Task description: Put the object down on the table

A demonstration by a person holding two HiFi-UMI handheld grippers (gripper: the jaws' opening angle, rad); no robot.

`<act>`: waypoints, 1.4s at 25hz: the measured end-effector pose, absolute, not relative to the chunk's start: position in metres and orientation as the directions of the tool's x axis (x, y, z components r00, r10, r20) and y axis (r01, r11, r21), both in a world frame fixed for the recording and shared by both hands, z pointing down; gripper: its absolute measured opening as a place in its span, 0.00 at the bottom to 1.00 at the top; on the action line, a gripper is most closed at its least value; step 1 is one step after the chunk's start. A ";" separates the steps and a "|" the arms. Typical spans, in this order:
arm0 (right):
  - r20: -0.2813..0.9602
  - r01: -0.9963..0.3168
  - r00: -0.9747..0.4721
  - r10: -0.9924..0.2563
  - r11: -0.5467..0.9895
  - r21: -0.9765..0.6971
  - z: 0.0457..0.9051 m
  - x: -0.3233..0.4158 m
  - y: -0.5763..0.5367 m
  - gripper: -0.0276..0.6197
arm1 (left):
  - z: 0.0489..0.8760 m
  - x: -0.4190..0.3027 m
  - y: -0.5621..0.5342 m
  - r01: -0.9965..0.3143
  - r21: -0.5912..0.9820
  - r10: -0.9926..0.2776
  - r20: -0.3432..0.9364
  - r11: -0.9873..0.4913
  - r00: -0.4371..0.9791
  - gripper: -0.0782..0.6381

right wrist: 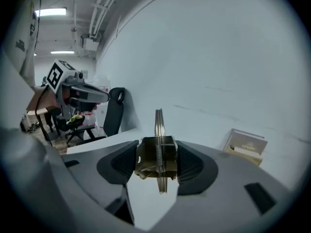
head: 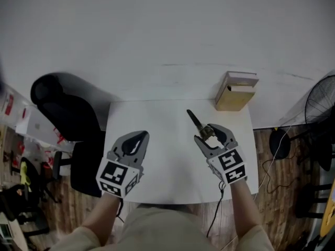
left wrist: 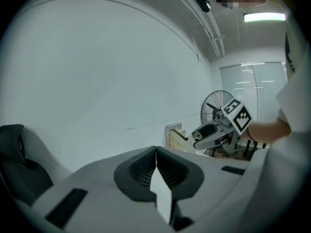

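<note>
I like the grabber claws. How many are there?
2. The left gripper is over the table's left side, shut and empty. The right gripper is over its right side, clamped on a metal tool.

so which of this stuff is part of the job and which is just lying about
In the job:
- right tool, shut on the dark metal spring clip
- white table

Lying about:
- tan cardboard box
- black office chair
- black floor fan
- left tool, shut, empty
</note>
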State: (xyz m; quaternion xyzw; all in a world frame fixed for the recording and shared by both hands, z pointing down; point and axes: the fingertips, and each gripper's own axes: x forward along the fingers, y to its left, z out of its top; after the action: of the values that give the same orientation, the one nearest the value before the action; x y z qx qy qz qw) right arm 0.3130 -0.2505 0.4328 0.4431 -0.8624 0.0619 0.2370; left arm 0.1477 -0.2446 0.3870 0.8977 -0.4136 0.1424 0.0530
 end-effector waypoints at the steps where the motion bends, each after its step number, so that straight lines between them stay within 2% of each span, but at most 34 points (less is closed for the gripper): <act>1: 0.481 -0.779 -0.497 -0.723 0.616 0.121 0.437 0.310 -0.255 0.42 | 0.387 0.148 -0.246 -0.757 -0.022 -0.727 0.299 -0.653 0.618 0.14; 11: 0.659 -0.642 -0.422 -0.622 0.719 0.268 0.487 0.286 -0.298 0.42 | 0.409 0.144 -0.277 -0.750 -0.005 -0.712 0.320 -0.661 0.625 0.14; 27: 0.781 -0.409 -0.268 -0.565 0.800 0.438 0.582 0.248 -0.368 0.42 | 0.488 0.115 -0.348 -0.768 0.072 -0.692 0.385 -0.636 0.610 0.14; 35: 0.796 -0.316 -0.186 -0.576 0.802 0.507 0.638 0.244 -0.408 0.42 | 0.531 0.106 -0.384 -0.775 0.123 -0.683 0.402 -0.620 0.610 0.14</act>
State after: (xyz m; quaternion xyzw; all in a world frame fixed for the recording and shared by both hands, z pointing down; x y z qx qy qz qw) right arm 0.2435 -0.4084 0.6377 0.2932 -0.7614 -0.1146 0.5668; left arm 0.1057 -0.3839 0.5308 0.8856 -0.4116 0.1601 0.1439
